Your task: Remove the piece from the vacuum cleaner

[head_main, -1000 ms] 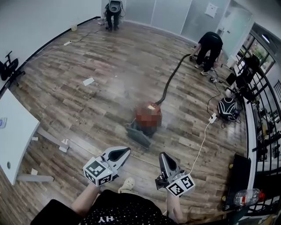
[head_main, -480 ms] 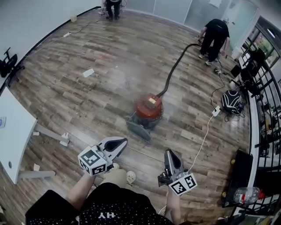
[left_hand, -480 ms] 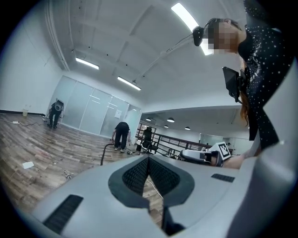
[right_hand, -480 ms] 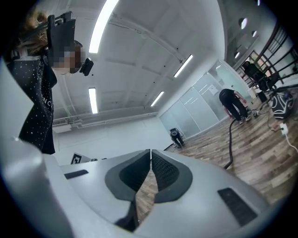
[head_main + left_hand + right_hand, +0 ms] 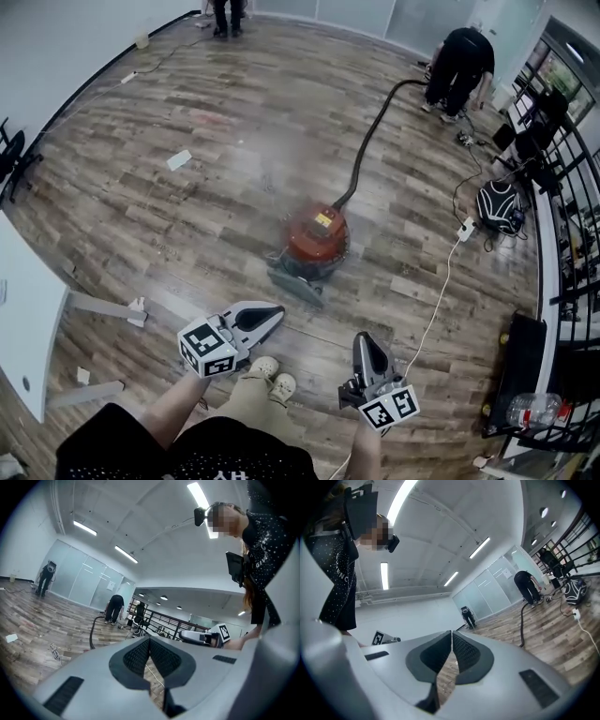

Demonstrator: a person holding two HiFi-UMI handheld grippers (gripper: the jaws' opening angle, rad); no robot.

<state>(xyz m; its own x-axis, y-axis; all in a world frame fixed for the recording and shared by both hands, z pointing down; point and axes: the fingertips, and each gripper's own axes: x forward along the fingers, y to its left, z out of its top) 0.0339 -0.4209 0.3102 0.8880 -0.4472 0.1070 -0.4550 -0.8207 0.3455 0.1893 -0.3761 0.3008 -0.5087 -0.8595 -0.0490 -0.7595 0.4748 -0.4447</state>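
Note:
A red round vacuum cleaner (image 5: 317, 236) stands on the wooden floor in the head view, with a grey floor nozzle (image 5: 295, 286) at its near side. Its black hose (image 5: 364, 150) runs away to a person bent over at the far right. My left gripper (image 5: 279, 312) is shut and empty, a short way in front of the nozzle. My right gripper (image 5: 361, 339) is also shut and empty, to the right and nearer to me. In the left gripper view the jaws (image 5: 149, 640) meet tip to tip; the same shows in the right gripper view (image 5: 452, 633).
A white cable (image 5: 433, 309) with a power strip (image 5: 466, 228) crosses the floor on the right. A black bag (image 5: 497, 206) and a railing (image 5: 567, 216) stand at the right. A white table (image 5: 23, 328) is at the left edge. Scraps of paper (image 5: 178, 159) lie on the floor.
Both grippers have stayed shut. The view has shifted forward: the vacuum cleaner now sits nearer my grippers, and my feet show below them.

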